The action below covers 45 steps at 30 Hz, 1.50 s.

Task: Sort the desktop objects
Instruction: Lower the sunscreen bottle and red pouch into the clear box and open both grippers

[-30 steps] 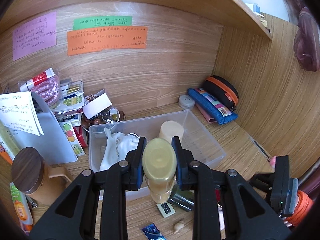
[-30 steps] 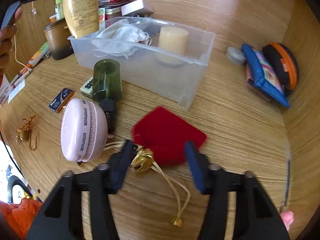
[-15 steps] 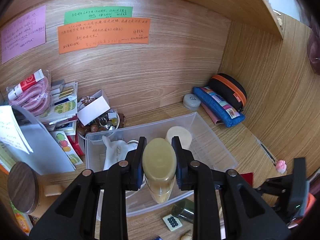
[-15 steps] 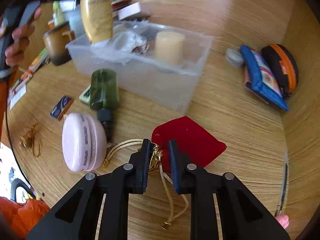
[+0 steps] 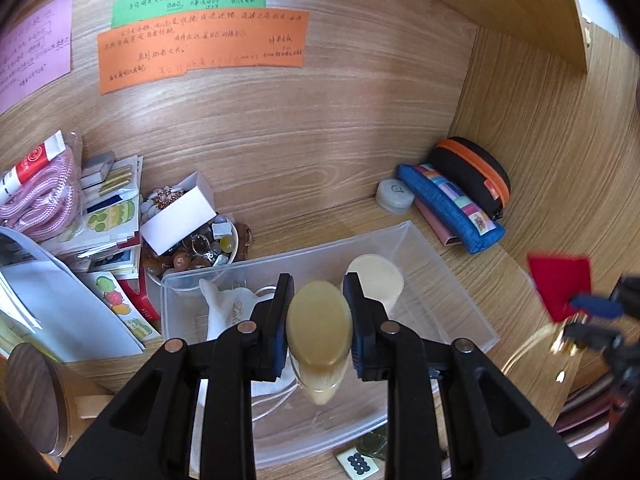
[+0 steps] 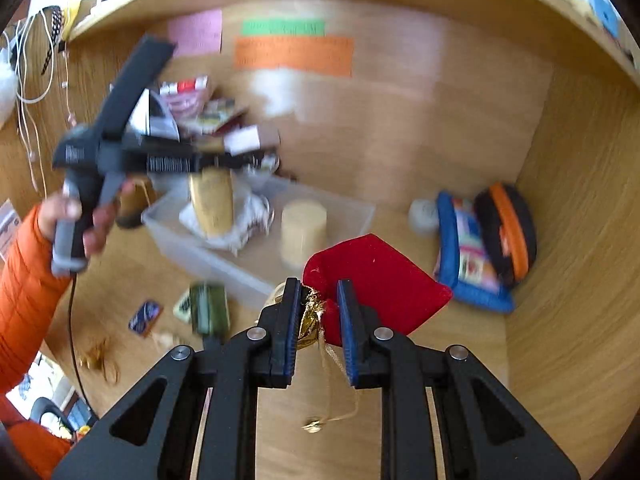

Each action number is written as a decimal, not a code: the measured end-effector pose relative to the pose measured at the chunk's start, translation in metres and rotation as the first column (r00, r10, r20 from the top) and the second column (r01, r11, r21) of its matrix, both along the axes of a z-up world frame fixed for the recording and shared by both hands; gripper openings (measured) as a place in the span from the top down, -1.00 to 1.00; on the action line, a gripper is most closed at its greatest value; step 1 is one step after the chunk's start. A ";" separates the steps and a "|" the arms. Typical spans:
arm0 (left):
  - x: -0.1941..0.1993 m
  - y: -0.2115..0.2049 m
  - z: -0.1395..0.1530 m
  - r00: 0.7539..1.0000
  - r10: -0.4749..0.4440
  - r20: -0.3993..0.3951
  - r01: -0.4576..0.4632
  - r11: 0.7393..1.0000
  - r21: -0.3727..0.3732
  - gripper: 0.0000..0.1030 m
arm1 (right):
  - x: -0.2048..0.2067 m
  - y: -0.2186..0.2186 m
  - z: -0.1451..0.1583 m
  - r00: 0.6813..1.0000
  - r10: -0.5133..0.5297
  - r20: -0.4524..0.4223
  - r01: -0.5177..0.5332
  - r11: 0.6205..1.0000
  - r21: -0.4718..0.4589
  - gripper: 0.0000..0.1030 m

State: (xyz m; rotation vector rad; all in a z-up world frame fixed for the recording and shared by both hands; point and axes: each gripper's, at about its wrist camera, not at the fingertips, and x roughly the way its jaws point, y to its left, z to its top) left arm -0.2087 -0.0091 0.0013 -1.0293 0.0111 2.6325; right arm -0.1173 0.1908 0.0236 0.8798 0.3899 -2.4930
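The left gripper (image 5: 319, 322) pinches a smooth, oval-bottomed amber bottle (image 5: 319, 334) between its blue pads, hanging it over the bin (image 5: 452, 280), a clear, hard-plastic rectangular box on the wood-grain desk (image 5: 516, 280). Inside the bin stands a matte cream cylinder (image 5: 378, 276), and beside that lies a crumpled white cloth bag (image 5: 236, 312). The right gripper (image 6: 319, 312) is clamped on the gathered gold neck of a red velvet pouch (image 6: 376, 276); the soft, flat pouch hangs clear of the desk, to the right of the bin, with a thin gold cord (image 6: 340, 364) dangling below. A bowl (image 5: 192, 252) of beads and trinkets sits behind the bin's left corner. Right of the bin, a blue fabric pencil case (image 5: 452, 208) leans against a black zip case (image 5: 472, 172) with an orange zipper.
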 end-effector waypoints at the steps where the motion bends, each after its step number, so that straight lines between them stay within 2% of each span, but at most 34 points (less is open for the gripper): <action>1: -0.001 0.001 -0.001 1.000 -0.001 0.003 0.001 1.000 -0.006 0.53 | -0.004 -0.004 0.004 1.000 0.008 -0.009 -0.008 1.000 -0.004 0.67; 5: -0.008 0.002 -0.008 1.000 -0.004 0.022 0.005 1.000 -0.025 0.53 | -0.025 -0.021 0.011 0.999 0.032 -0.025 -0.033 0.999 -0.010 0.67; 8: -0.013 0.004 -0.014 0.999 -0.008 0.036 0.009 0.999 -0.036 0.53 | -0.041 -0.038 0.006 0.998 0.056 -0.005 -0.056 0.998 -0.018 0.67; 20: -0.025 0.007 -0.030 0.998 -0.023 0.063 0.026 0.999 -0.047 0.53 | -0.089 -0.074 -0.037 0.984 0.123 0.131 -0.121 0.992 -0.026 0.67; 31: -0.028 0.016 -0.036 0.996 -0.056 0.074 0.061 0.996 -0.063 0.52 | -0.105 -0.080 -0.063 0.972 0.119 0.200 -0.122 0.993 0.001 0.65; 41: -0.033 0.027 -0.048 0.989 -0.079 0.121 0.088 0.994 -0.069 0.43 | -0.108 -0.080 -0.079 0.966 0.122 0.228 -0.137 0.989 0.052 0.65; 45: -0.034 0.031 -0.052 0.986 -0.088 0.140 0.098 0.993 -0.068 0.26 | -0.109 -0.078 -0.083 0.966 0.115 0.230 -0.132 0.990 0.058 0.65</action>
